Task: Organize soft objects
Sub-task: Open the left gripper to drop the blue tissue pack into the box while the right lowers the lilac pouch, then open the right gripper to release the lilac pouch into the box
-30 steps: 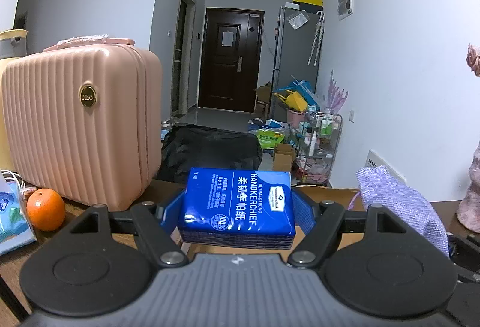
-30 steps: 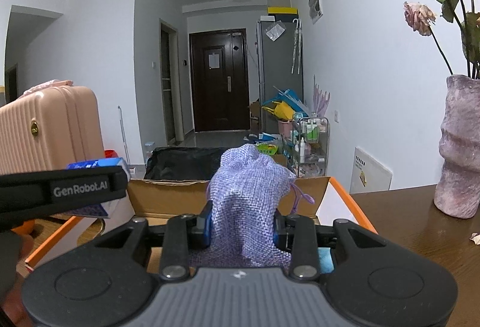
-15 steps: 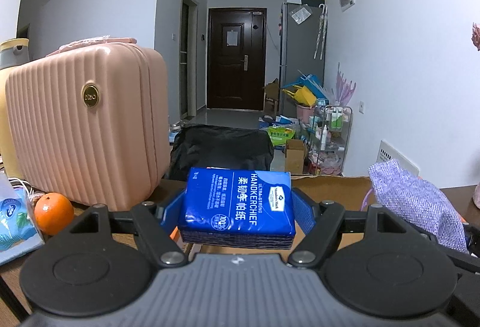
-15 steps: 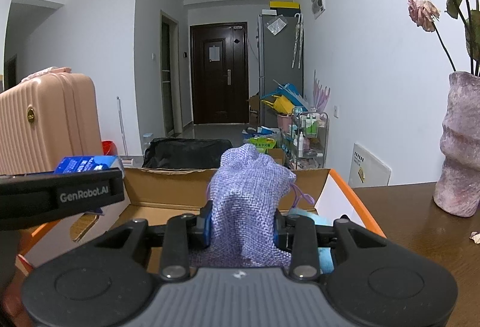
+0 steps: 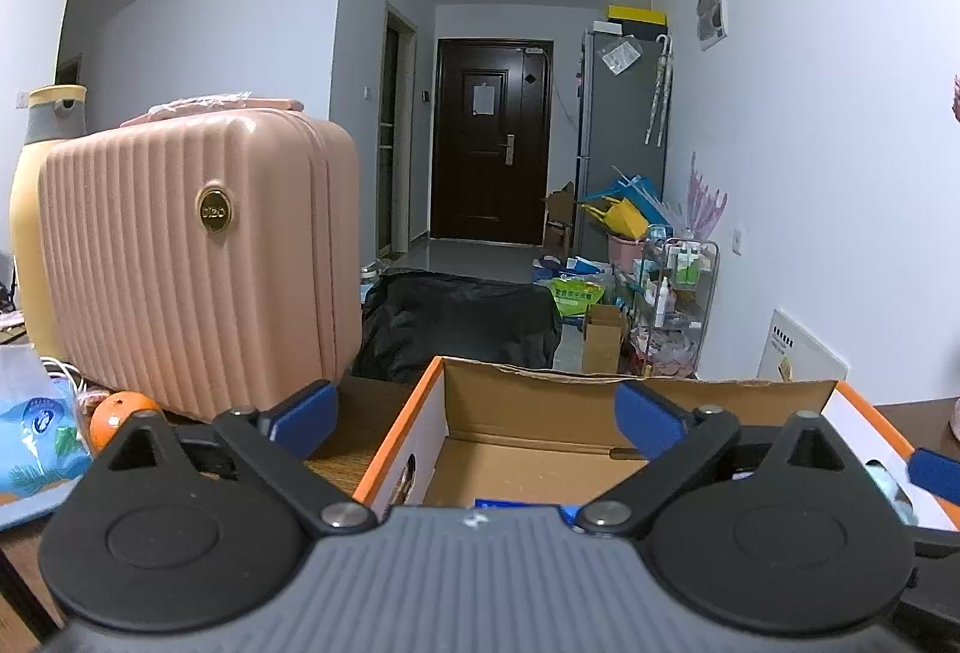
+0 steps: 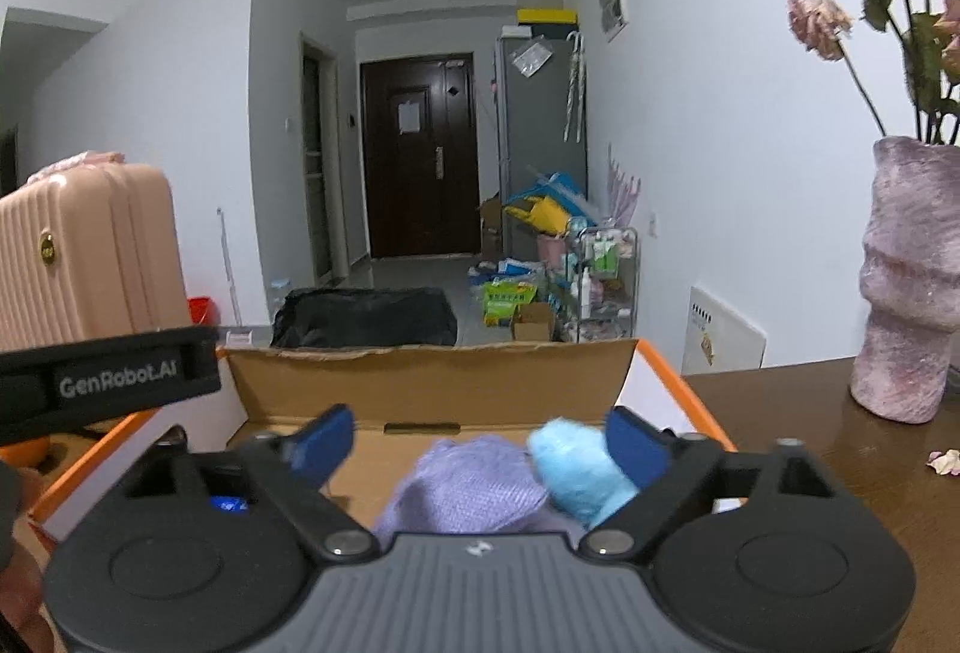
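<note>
An open cardboard box (image 5: 540,401) with an orange rim stands on the wooden table in front of both grippers. My left gripper (image 5: 480,413) hangs over its left part, jaws opening wide with nothing between them. Only a sliver of the blue handkerchief pack (image 5: 516,503) shows on the box floor beneath it. In the right wrist view my right gripper (image 6: 480,443) is opening too. The purple knitted pouch (image 6: 474,485) lies loose in the box (image 6: 432,383) below its fingers, beside a light blue soft thing (image 6: 576,467). The pads touch neither.
A pink ribbed suitcase (image 5: 192,263) stands left of the box, with an orange (image 5: 120,413) and a light blue packet (image 5: 36,431) at its foot. A mauve vase (image 6: 906,281) with dried flowers stands on the table to the right, with a petal (image 6: 945,460) near it.
Both grippers have opened. The blue handkerchief pack has dropped out of the left one into the box. The purple pouch has fallen from the right one onto the box floor.
</note>
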Demonstrator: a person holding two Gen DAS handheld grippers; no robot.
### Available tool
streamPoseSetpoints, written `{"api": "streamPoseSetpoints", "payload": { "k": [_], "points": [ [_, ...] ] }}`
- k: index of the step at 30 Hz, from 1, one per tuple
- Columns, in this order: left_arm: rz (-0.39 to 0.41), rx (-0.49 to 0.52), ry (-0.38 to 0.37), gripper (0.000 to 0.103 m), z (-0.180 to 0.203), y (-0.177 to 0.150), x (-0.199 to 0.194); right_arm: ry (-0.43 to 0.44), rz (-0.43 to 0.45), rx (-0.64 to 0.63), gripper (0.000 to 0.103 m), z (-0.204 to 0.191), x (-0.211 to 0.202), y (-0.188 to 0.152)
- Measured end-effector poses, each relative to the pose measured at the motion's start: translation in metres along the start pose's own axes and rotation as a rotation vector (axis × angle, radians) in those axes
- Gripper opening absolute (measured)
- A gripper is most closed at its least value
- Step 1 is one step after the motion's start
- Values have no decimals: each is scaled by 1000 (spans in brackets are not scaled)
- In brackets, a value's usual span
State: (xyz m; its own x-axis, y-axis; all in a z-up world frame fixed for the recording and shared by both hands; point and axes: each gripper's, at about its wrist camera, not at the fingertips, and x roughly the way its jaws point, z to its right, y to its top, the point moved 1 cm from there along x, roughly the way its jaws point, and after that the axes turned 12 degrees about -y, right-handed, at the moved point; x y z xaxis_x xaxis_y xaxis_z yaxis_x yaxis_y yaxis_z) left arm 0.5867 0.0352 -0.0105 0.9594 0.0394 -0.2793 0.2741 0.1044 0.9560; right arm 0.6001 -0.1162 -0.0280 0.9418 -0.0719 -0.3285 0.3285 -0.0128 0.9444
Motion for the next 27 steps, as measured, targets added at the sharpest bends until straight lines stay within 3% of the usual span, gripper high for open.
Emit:
{"api": "streamPoseSetpoints", "payload": {
  "k": [3, 27],
  "points": [
    [4, -9, 9, 103, 0, 0, -1, -8, 5, 7, 103, 3, 0, 0],
    [-1, -34, 20, 103, -18, -6, -21, -7, 37, 1, 103, 13, -22, -9]
  ]
}}
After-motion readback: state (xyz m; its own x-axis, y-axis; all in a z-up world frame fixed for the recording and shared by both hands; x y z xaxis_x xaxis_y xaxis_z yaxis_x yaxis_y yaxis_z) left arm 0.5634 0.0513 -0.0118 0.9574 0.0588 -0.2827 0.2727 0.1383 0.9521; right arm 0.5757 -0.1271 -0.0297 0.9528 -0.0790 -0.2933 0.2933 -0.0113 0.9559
